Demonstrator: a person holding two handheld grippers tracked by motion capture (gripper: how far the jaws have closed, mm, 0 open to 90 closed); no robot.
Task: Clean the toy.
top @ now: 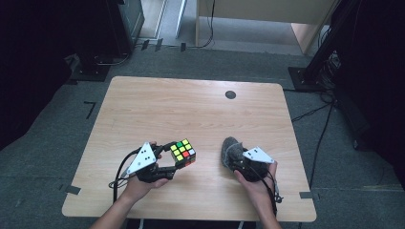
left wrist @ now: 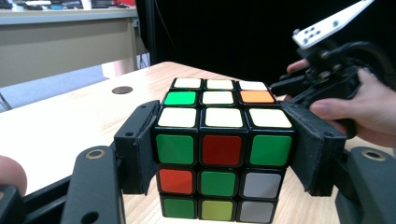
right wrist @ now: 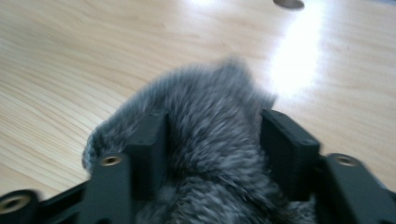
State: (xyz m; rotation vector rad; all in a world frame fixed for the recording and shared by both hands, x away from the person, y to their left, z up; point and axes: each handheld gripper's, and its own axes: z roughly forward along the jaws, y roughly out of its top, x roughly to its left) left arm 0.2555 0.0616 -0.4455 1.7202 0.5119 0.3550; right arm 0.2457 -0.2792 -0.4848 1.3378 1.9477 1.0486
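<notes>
Grey fur fills the gap between the jaws of my right gripper (top: 235,159), which I hold low over the near right part of the wooden table (top: 191,109). The furry grey thing (right wrist: 210,140) lies on the tabletop, a soft tuft with one end reaching away from me. My right jaws stand on either side of it, pads up against the pile. I cannot tell from the blurred right gripper view whether they press the fur or merely flank it.

My left gripper (top: 168,162) is clenched on a puzzle cube (left wrist: 219,149) at the near left of the table. In the left gripper view both black pads sit flat against opposite sides of the cube, at the height of its upper and middle rows. The face toward that camera shows green, red and green across the top row, then red, green and grey, then green, yellow-green and grey. The top face is mostly white, with one green and one orange sticker in its middle row. From the high view the cube appears tilted, a corner toward the table's centre, its bottom at or near the wood.

A dark round disc (top: 230,94) sits in the far right part of the tabletop, well apart from both hands. My two grippers are apart, cube at left, fur at right.
</notes>
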